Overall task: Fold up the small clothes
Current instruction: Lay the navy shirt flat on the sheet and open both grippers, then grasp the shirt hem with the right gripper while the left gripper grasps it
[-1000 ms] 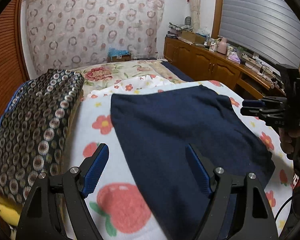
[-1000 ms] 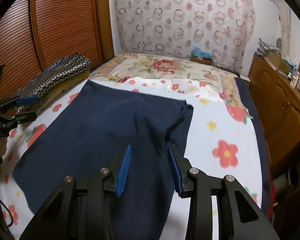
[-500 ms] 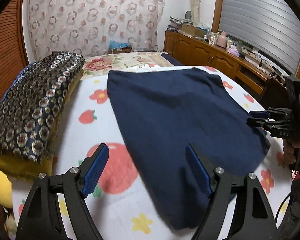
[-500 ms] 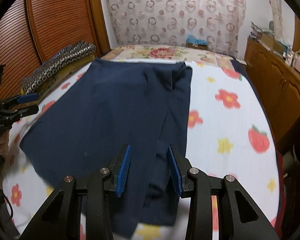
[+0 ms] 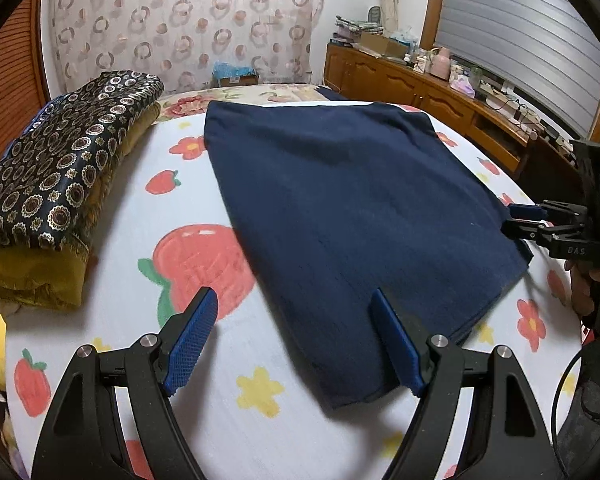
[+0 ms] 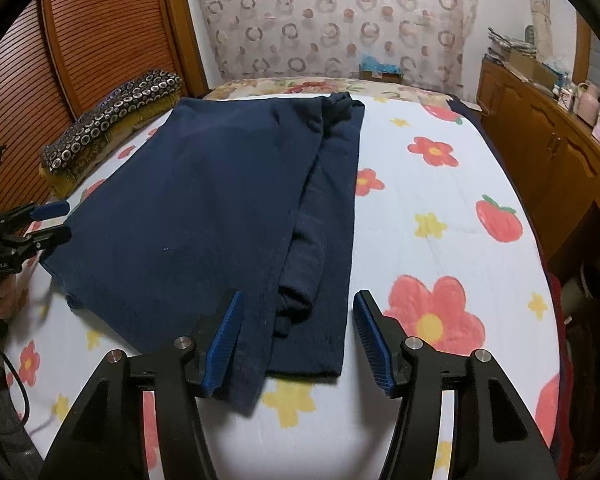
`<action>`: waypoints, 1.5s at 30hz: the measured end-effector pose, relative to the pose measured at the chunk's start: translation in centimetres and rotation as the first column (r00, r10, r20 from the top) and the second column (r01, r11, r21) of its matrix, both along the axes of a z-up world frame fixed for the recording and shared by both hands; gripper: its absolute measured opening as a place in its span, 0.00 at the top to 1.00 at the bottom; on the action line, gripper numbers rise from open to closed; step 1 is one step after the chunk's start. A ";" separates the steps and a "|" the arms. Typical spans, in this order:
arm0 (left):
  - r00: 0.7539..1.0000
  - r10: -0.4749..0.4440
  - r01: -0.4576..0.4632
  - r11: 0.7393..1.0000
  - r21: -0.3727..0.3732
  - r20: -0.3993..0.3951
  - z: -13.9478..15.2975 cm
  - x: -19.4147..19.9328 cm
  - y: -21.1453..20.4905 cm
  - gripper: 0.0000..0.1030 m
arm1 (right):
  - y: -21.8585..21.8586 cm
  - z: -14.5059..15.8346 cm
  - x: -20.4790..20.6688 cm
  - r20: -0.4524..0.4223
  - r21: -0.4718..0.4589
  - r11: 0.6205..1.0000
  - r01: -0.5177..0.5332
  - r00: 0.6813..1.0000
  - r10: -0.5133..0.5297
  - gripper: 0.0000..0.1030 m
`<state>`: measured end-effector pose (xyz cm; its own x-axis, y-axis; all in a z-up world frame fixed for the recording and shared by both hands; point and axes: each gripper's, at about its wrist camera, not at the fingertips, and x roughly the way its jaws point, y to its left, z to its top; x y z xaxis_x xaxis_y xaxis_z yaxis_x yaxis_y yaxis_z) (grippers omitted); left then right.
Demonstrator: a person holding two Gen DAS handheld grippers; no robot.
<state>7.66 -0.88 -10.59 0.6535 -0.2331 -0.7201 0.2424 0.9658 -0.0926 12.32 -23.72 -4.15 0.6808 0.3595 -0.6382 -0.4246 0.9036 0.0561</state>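
A dark navy garment [image 5: 352,208] lies flat on the flowered bedspread; in the right wrist view [image 6: 228,208] a folded-in strip and sleeve lie along its right side. My left gripper [image 5: 296,344] is open and empty, just above the garment's near corner. My right gripper [image 6: 298,338] is open and empty, its jaws wide over the garment's near edge. Each gripper shows in the other's view: the right one [image 5: 524,220] at the garment's right edge, the left one [image 6: 48,222] at its left edge.
A folded dark quilt with ring pattern [image 5: 56,168] lies along the bed's left side. A wooden cabinet [image 5: 412,88] with clutter runs along the right wall. A wooden slatted door [image 6: 92,52] stands at the left. A patterned curtain [image 6: 340,20] hangs behind the bed.
Both grippers have pulled back toward the bed's near end and lower. The right gripper's jaws have opened wider. The garment lies flatter, with its near hem now in view.
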 end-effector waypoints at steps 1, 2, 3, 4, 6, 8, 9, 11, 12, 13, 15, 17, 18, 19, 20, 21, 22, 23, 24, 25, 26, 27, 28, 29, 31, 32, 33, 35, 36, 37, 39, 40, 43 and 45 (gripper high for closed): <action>1.000 0.000 0.000 1.000 -0.002 0.001 0.0 -0.1 0.0 0.23 | -0.1 0.1 -0.2 0.009 -0.004 1.000 0.004 1.000 -0.004 0.43; 1.000 -0.001 0.001 1.000 -0.006 -0.001 0.1 -0.3 -0.1 0.23 | -0.1 0.1 -0.6 0.022 -0.008 1.000 0.007 1.000 -0.007 0.43; 1.000 -0.001 0.001 1.000 -0.008 -0.003 0.1 -0.4 -0.1 0.23 | -0.1 0.2 -0.8 0.030 -0.007 1.000 0.003 1.000 -0.003 0.43; 1.000 -0.002 0.002 1.000 -0.010 -0.005 0.0 -0.6 -0.2 0.23 | -0.1 0.2 -1.1 0.032 -0.002 1.000 -0.006 0.999 0.006 0.43; 1.000 -0.003 0.003 1.000 -0.009 -0.005 0.0 -0.7 -0.2 0.23 | -0.2 -0.1 -1.4 0.024 0.004 1.000 -0.023 0.999 0.023 0.43; 1.000 -0.006 0.006 1.000 -0.018 -0.010 0.0 -0.8 -0.3 0.23 | -0.4 -0.5 -1.4 0.021 -0.011 1.000 -0.022 1.000 0.022 0.43; 1.000 -0.006 0.005 1.000 -0.022 -0.012 -0.1 -0.9 -0.2 0.23 | -0.8 -0.6 -1.3 0.016 -0.017 1.000 -0.014 1.000 0.014 0.43; 1.000 -0.002 0.002 1.000 -0.027 -0.017 -0.2 -1.0 -0.2 0.24 | -1.4 -0.9 -0.8 -0.004 0.000 1.000 -0.003 1.000 0.003 0.43; 1.000 -0.004 0.003 1.000 -0.027 -0.018 -0.2 -1.1 -0.3 0.26 | -1.5 -1.0 -0.7 -0.012 0.008 1.000 0.000 1.000 0.001 0.43; 1.000 -0.009 0.008 1.000 -0.030 -0.022 -0.2 -1.2 -0.3 0.30 | -1.6 -1.1 -0.6 -0.013 0.011 1.000 -0.001 1.000 0.001 0.43; 0.999 -0.020 0.018 0.999 -0.040 -0.035 -0.3 -1.3 -0.5 0.35 | -1.7 -0.9 -0.8 -0.008 0.006 1.000 -0.003 1.000 0.003 0.43; 0.999 -0.027 0.024 0.998 -0.053 -0.043 -0.3 -1.4 -0.5 0.42 | -1.6 -0.9 -0.9 -0.009 0.008 1.000 -0.013 1.000 0.013 0.43; 0.998 -0.029 0.027 0.998 -0.058 -0.047 -0.4 -1.4 -0.5 0.43 | -1.4 -0.9 -1.0 -0.010 0.010 1.000 -0.025 1.000 0.025 0.43; 0.998 -0.032 0.029 0.998 -0.064 -0.052 -0.4 -1.4 -0.5 0.45 | -1.2 -0.9 -1.1 -0.008 0.005 0.999 -0.036 0.999 0.036 0.47; 0.998 -0.033 0.030 0.997 -0.068 -0.055 -0.5 -1.5 -0.6 0.46 | -1.1 -0.9 -1.2 -0.007 0.002 0.999 -0.046 0.999 0.046 0.53; 0.998 -0.033 0.029 0.997 -0.069 -0.055 -0.5 -1.5 -0.6 0.46 | -1.1 -0.9 -1.3 -0.007 0.002 0.999 -0.052 0.999 0.052 0.55; 0.998 -0.033 0.029 0.997 -0.070 -0.056 -0.5 -1.6 -0.6 0.47 | -1.0 -1.0 -1.3 -0.008 0.006 0.998 -0.059 0.998 0.059 0.61; 0.998 -0.034 0.030 0.997 -0.073 -0.058 -0.5 -1.6 -0.7 0.47 | -1.0 -1.0 -1.4 -0.010 0.011 0.998 -0.064 0.998 0.065 0.65; 0.997 -0.037 0.032 0.997 -0.076 -0.061 -0.5 -1.6 -0.7 0.47 | -1.0 -1.0 -1.4 -0.012 0.019 0.998 -0.067 0.998 0.067 0.68; 0.997 -0.039 0.034 0.996 -0.082 -0.063 -0.5 -1.7 -0.7 0.48 | -1.0 -1.0 -1.4 -0.015 0.029 0.997 -0.071 0.997 0.072 0.74; 0.997 -0.044 0.037 0.995 -0.090 -0.067 -0.6 -1.7 -0.7 0.50 | -1.1 -1.1 -1.3 -0.016 0.039 0.996 -0.075 0.997 0.076 0.77; 0.996 -0.048 0.041 0.994 -0.098 -0.071 -0.7 -1.8 -0.7 0.51 | -1.0 -1.1 -1.3 -0.017 0.047 0.996 -0.075 0.997 0.076 0.79; 0.996 -0.055 0.047 0.993 -0.106 -0.073 -0.7 -1.9 -0.8 0.54 | -1.1 -1.1 -1.3 -0.015 0.057 0.995 -0.079 0.997 0.080 0.83; 0.995 -0.062 0.054 0.992 -0.113 -0.073 -0.7 -1.9 -0.7 0.59 | -1.1 -1.1 -1.4 -0.013 0.073 0.994 -0.084 0.996 0.085 0.88; 0.994 -0.077 0.067 0.990 -0.124 -0.079 -0.7 -1.9 -0.9 0.63 | -1.5 -0.9 -1.5 -0.002 0.106 0.989 -0.100 0.995 0.100 0.90; 0.993 -0.086 0.075 0.989 -0.129 -0.084 -0.7 -1.8 -0.9 0.66 | -1.5 -0.8 -1.7 0.010 0.115 0.988 -0.105 0.994 0.105 0.91; 0.992 -0.098 0.086 0.987 -0.135 -0.084 -0.6 -1.7 -0.8 0.69 | -1.7 -0.6 -1.9 0.022 0.125 0.986 -0.111 0.994 0.109 0.91; 0.990 -0.120 0.109 0.983 -0.150 -0.072 -0.2 -1.6 -0.7 0.81 | -1.9 -0.2 -2.2 0.047 0.145 0.981 -0.129 0.991 0.123 0.91; 0.990 -0.125 0.114 0.982 -0.150 -0.068 0.0 -1.8 -0.7 0.83 | -2.1 0.2 -2.4 0.065 0.151 0.979 -0.137 0.990 0.128 0.91; 0.990 -0.128 0.118 0.982 -0.149 -0.059 0.3 -1.8 -0.7 0.84 | -2.2 0.5 -2.5 0.080 0.158 0.977 -0.139 0.989 0.128 0.92; 0.993 -0.120 0.116 0.981 -0.155 -0.018 1.4 -1.8 -0.5 0.85 | -2.5 1.2 -2.7 0.107 0.170 0.975 -0.141 0.987 0.124 0.92; 0.993 -0.116 0.115 0.981 -0.159 0.001 2.0 -1.8 -0.4 0.85 | -2.6 1.7 -2.7 0.121 0.175 0.974 -0.142 0.985 0.122 0.92; 0.994 -0.092 0.101 0.981 -0.165 0.059 4.1 -1.0 -0.1 0.86 | -2.7 3.2 -2.2 0.155 0.185 0.971 -0.151 0.980 0.123 0.92; 0.993 -0.077 0.092 0.982 -0.167 0.092 5.6 0.3 0.1 0.86 | -2.5 4.5 -1.2 0.175 0.183 0.971 -0.156 0.977 0.124 0.92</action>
